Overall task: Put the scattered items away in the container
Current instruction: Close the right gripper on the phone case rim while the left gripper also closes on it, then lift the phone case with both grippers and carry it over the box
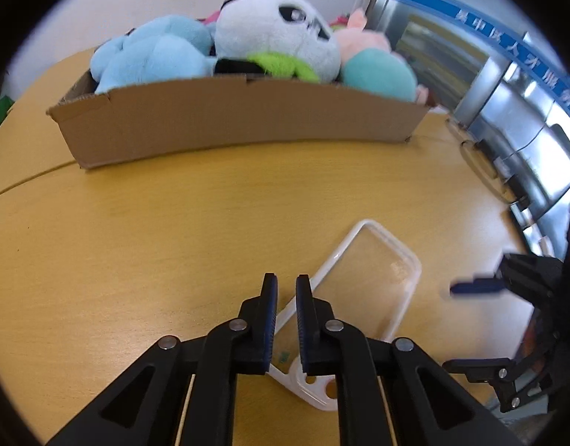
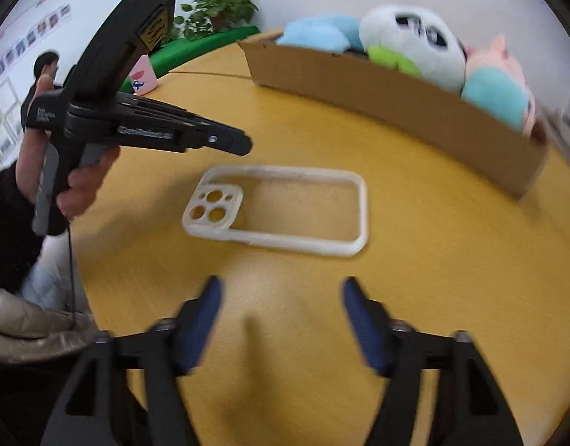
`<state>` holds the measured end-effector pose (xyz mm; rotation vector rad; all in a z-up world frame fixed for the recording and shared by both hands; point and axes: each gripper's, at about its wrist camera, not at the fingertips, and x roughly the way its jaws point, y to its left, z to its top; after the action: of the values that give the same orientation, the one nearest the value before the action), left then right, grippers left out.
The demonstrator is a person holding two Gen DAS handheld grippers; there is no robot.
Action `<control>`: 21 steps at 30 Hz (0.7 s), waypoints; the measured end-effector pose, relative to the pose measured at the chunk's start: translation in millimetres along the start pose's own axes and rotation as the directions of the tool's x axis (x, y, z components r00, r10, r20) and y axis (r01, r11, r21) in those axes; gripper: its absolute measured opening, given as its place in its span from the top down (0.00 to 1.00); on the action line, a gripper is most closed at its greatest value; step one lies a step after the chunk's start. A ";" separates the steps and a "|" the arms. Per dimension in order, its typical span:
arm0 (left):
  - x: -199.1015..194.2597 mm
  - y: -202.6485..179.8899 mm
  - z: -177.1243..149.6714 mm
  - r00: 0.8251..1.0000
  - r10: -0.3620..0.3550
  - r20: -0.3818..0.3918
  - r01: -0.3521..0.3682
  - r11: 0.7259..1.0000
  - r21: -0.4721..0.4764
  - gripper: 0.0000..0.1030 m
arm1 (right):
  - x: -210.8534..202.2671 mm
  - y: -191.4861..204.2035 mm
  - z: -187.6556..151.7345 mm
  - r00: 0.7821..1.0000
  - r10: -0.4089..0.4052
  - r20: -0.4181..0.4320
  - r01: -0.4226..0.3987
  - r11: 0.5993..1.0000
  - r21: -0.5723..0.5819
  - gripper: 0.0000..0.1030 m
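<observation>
A clear phone case (image 1: 374, 260) (image 2: 303, 204) lies flat on the yellow table (image 1: 173, 223). My left gripper (image 1: 286, 282) is shut with nothing between its pads, and it hovers over the camera-hole end of the case. In the right wrist view the left gripper (image 2: 244, 145) hangs above the case's left end. My right gripper (image 2: 281, 286) is open and empty, just short of the case's near edge. One of its blue fingers (image 1: 474, 288) shows to the right of the case. Behind stands a cardboard box (image 1: 229, 119) (image 2: 396, 96) with a panda plush (image 1: 277, 33), a blue plush (image 1: 151, 52) and a pink-and-teal plush (image 1: 378, 70).
A pink cup (image 2: 142, 78) and a potted plant (image 2: 218, 7) stand at the table's far left edge. A person (image 2: 43, 70) is in the background there. A glass wall with a blue strip (image 1: 508, 55) runs along the table's right side.
</observation>
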<state>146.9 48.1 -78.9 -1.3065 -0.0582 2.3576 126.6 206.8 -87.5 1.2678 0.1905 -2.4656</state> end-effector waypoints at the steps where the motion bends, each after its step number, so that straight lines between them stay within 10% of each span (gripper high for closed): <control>1: -7.1 -1.1 -0.8 1.000 -0.018 0.008 0.018 1.000 0.018 0.81 | -6.0 -0.8 7.6 0.999 -0.036 0.027 0.037 0.998 -0.056 0.05; 5: -24.2 -15.8 -12.3 0.999 -0.036 0.026 0.032 0.987 0.155 0.22 | -10.9 0.5 36.8 0.998 0.053 0.044 -0.031 0.918 -0.395 0.00; 10: -20.6 -37.5 -30.5 0.992 -0.107 -0.064 0.122 0.929 0.349 0.22 | 22.8 11.0 60.6 0.965 0.154 -0.211 -0.258 0.696 -0.670 0.00; 14: 1.8 -33.9 -28.2 0.986 -0.090 -0.142 0.137 0.920 0.366 0.23 | 59.9 16.1 75.3 0.934 0.141 -0.329 -0.345 0.598 -0.724 0.01; 21: 14.0 -23.3 -31.8 0.966 -0.133 -0.222 0.214 0.893 0.395 0.23 | 92.5 4.0 67.7 0.887 0.187 -0.421 -0.441 0.611 -0.658 0.03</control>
<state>174.7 69.1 -101.9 -1.2427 0.3547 1.9431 27.5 160.6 -122.2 1.1507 0.8777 -1.5608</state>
